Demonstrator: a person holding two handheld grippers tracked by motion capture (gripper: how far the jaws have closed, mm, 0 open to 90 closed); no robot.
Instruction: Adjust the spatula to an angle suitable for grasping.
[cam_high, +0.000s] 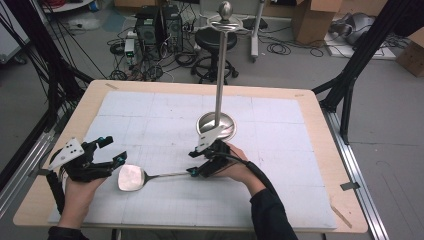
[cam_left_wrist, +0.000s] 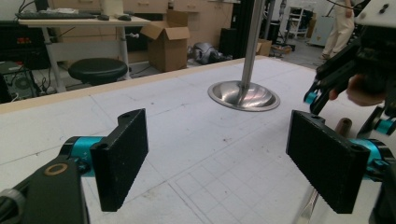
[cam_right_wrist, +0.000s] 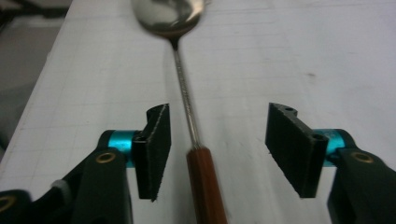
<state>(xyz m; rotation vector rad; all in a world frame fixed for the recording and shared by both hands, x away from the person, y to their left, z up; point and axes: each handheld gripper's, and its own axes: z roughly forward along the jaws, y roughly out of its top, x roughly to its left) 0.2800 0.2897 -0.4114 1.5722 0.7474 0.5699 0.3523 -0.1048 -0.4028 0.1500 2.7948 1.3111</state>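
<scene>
A: Wide shot: a white gridded mat (cam_high: 165, 112) covers the table, a tall steel stand (cam_high: 218, 122) at twelve o'clock.

B: And the ladle (cam_high: 131, 177)?

A: Flat on the mat at six o'clock, bowl leftward.

B: The right gripper (cam_right_wrist: 217, 149)?

A: Jaws apart, straddling the brown handle without pressing. Left gripper (cam_left_wrist: 219, 161) gapes, empty. Ladle looks set down; hanging it seems left undone.

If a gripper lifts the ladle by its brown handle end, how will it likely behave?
The ladle is probably stiff: thin metal shaft, shiny bowl. Gripped at the brown handle, it may tip bowl-down, since the bowl sits far out. The round handle might slip or turn between flat pads.
</scene>
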